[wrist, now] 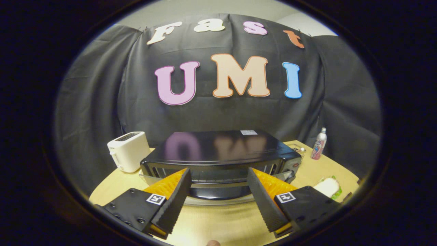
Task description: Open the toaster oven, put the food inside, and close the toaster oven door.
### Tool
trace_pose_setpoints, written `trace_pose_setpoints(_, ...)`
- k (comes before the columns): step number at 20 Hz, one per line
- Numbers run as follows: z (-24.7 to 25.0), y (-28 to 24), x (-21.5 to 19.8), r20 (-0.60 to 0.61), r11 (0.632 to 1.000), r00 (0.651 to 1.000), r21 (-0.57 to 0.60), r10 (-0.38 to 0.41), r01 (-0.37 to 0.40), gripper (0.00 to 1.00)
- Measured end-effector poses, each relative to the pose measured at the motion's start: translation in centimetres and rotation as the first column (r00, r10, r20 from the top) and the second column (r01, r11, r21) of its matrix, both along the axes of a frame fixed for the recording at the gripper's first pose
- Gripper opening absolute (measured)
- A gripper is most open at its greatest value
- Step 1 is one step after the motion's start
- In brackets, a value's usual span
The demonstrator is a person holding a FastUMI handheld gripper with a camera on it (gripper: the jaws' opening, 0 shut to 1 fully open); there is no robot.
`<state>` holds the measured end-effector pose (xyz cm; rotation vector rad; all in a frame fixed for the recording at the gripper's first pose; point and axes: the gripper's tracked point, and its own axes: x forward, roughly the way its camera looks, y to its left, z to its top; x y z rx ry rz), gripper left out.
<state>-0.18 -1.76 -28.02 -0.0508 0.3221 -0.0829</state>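
A black toaster oven (pixel 218 148) stands on the round wooden table (pixel 218 225), right ahead of my fingers. Its glass door (pixel 218 192) is tilted down toward me, and the wire rack inside shows above it. The door's silver handle (pixel 218 201) runs across the gap between my fingers without touching them. My gripper (pixel 218 172) is open, its tips level with the oven's mouth and holding nothing. The food, a white-bread sandwich with green leaves (pixel 328 187), lies on the table to the right of my right finger.
A white pop-up toaster (pixel 128 150) stands to the left of the oven. A pink and white bottle (pixel 319 143) stands at the back right near the table's edge. Some small items lie behind the oven's right corner. Bare tabletop lies below my fingers.
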Motion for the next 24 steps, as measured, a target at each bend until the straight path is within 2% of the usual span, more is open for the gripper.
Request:
trace_pose_setpoints(4,-1.2,-0.3,-3.0,-0.043,0.999,0.999,0.026,-0.028,0.029,1.0)
trace_pose_setpoints(11,-4.2,-0.7,-7.8,-0.133,0.999,0.991,-0.036,-0.015,0.01,1.0)
trace_pose_setpoints(18,-7.1,-0.9,-9.9,-0.216,0.999,0.976,-0.045,-0.03,0.021,1.0)
trace_pose_setpoints(24,-10.8,-1.3,-12.1,-0.32,0.997,0.947,-0.078,-0.039,0.014,1.0)
